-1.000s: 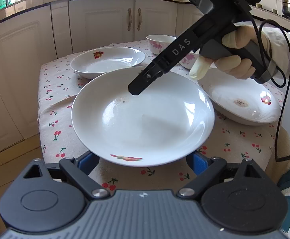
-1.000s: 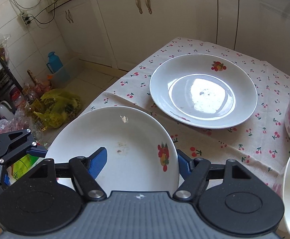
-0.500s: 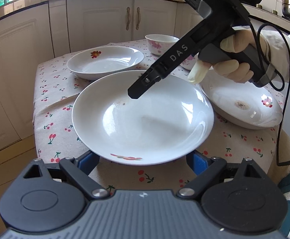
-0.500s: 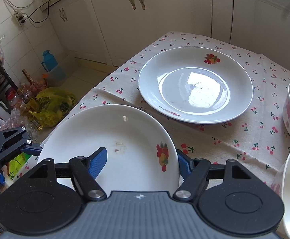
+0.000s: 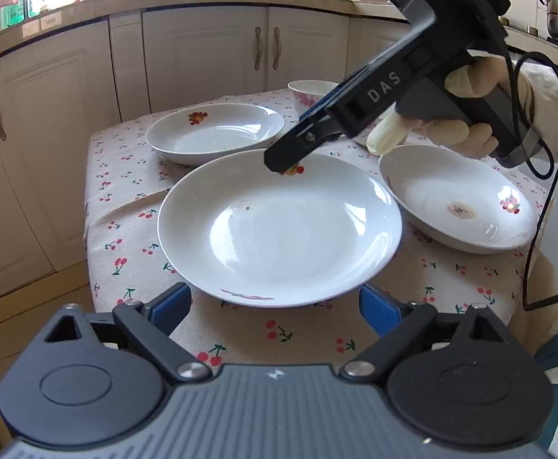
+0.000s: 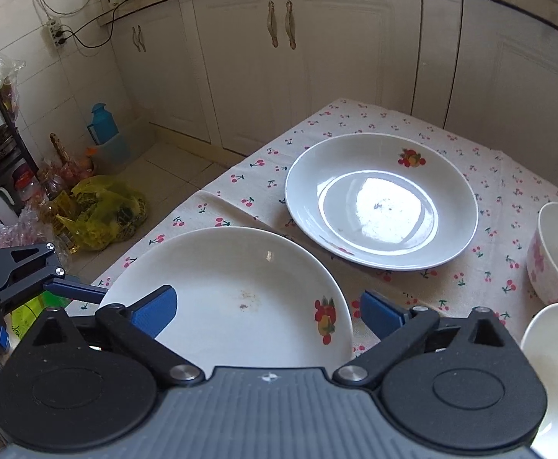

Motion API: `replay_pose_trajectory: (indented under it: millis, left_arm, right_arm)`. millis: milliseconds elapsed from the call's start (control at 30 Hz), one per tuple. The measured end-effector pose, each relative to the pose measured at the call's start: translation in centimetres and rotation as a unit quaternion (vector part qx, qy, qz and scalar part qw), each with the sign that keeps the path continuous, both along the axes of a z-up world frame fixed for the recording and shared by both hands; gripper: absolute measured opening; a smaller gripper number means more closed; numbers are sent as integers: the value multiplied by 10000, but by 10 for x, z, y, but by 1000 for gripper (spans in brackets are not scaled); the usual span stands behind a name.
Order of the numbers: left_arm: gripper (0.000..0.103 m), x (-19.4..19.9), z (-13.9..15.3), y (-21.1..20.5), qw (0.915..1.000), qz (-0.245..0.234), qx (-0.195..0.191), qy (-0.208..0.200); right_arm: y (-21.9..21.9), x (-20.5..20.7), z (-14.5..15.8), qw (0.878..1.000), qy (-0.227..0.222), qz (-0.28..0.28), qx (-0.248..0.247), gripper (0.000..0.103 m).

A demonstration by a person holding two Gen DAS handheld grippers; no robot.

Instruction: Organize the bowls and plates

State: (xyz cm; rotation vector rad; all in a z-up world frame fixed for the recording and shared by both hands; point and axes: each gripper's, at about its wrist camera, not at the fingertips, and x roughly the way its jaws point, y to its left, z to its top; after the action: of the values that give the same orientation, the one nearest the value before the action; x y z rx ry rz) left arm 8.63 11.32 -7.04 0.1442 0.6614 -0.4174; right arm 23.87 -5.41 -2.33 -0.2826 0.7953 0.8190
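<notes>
Right hand-held gripper [image 6: 267, 311] jaws just opened; plate [image 6: 233, 298] now rests between, untouched.

Cherry-print tablecloth [image 5: 133, 206] under plates [image 5: 214, 130], bowls [image 5: 311, 90]

The only text that can be read is "DAS", in pale capital letters on the side of the black plastic right gripper [image 5: 298, 143], which a gloved hand holds. Small labels on the far kitchen counter edge are too blurred to read.
</notes>
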Motion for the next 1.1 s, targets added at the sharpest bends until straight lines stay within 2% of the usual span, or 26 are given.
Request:
replay_pose_trajectory:
  millis: [167, 367, 567, 833, 933, 1100]
  left_arm:
    - [96, -15, 17, -5, 9997, 182, -57, -180]
    - [99, -31, 27, -17, 9984, 493, -203, -179]
    - [100, -45, 31, -35, 9966, 704, -373, -191]
    - [100, -56, 31, -60, 9921, 1109, -548, -226]
    - [100, -58, 33, -69, 9920, 1057, -654, -208]
    - [100, -56, 35, -86, 9951, 851, -444, -223]
  right_arm:
    - [-19, -38, 18, 9986, -526, 1, -68, 103]
    - [-56, -86, 25, 9971, -738, -195, -9, 103]
    - [-91, -129, 14, 9946, -913, -487, -106, 103]
    - [-143, -171, -5, 9888, -958, -1144, -13, 103]
    - [-158, -183, -12, 9873, -968, -1261, -64, 103]
    - [-174, -192, -27, 9864, -886, -1373, -156, 103]
